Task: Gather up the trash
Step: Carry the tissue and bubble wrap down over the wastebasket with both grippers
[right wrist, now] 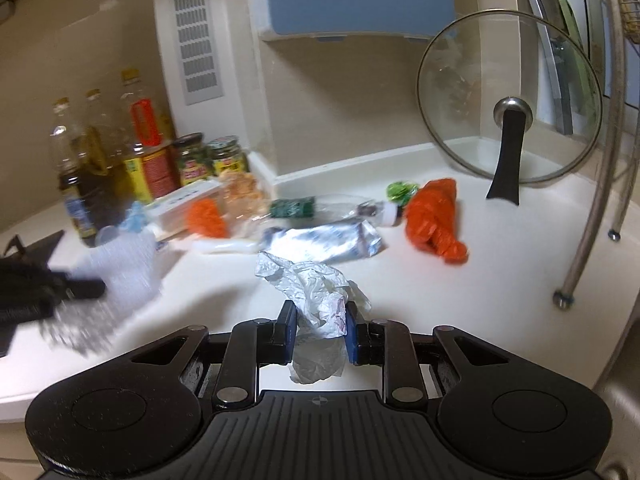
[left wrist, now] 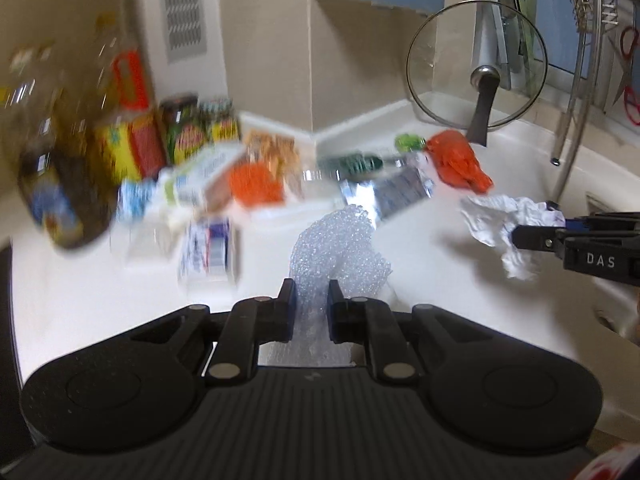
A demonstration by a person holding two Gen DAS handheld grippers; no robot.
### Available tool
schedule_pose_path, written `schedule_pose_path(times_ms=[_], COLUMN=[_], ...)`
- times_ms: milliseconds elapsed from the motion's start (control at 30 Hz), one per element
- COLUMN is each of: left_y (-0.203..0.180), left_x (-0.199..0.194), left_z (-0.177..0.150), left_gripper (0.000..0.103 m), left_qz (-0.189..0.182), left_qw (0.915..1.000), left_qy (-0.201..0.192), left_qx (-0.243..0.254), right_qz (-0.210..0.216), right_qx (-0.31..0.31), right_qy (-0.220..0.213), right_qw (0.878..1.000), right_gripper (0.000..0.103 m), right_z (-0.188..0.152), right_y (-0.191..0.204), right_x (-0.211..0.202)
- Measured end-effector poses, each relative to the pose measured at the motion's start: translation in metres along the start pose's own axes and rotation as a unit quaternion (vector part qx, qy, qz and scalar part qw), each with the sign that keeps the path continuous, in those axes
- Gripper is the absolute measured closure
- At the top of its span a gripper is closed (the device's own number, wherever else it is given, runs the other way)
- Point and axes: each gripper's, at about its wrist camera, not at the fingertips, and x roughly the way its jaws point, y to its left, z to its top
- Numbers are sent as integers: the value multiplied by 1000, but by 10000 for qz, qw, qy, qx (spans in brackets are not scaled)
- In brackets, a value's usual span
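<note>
My left gripper [left wrist: 312, 292] is shut on a wad of clear bubble wrap [left wrist: 340, 248], held above the white counter [left wrist: 100, 300]. In the right wrist view that gripper [right wrist: 96, 288] shows blurred at the left edge, with the bubble wrap [right wrist: 124, 272] beside it. My right gripper [right wrist: 318, 312] is shut on a crumpled white plastic bag [right wrist: 316, 292]; from the left wrist view this gripper [left wrist: 520, 236] reaches in from the right with the bag [left wrist: 496, 220]. Left on the counter: an orange bag [right wrist: 434, 220], a silver foil wrapper [right wrist: 324, 240], a crushed clear bottle [right wrist: 340, 206], a small orange scrap [right wrist: 206, 218].
Oil bottles [right wrist: 96, 172] and jars [right wrist: 192, 160] stand at the back left beside a flat box [right wrist: 188, 204]. A glass pot lid [right wrist: 508, 100] leans on the back wall. A metal rack leg [right wrist: 592, 208] stands at the right, near the sink's edge [right wrist: 624, 360].
</note>
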Motion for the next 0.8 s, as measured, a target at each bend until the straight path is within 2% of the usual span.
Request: schedule_pose_path(times_ms=[233,433,600,800], left_y=[1,-1,-7,-15], left_x=[-33,-41,-38,-24], left_z=[-63,-104,-128,-147], left_gripper=[89,89,89,89], left_qz=[-90,-206,-216,-189], left_qw=[9988,9964,9937,9883], left_qy=[362,690,963,1286], left_qx=[-307,-447,-530,-793], right_qz=[199,193,169,274], right_qx=[18,85,13,-180], right_qy=[163,536,935,1328], right_qw=[9997,9983,9955,9906], right_gripper=[78,78,78,78], right_z=[-43,-88,-119,-135], right_y=[46,70,78,78], right_x=[-42,-59,-59,-42])
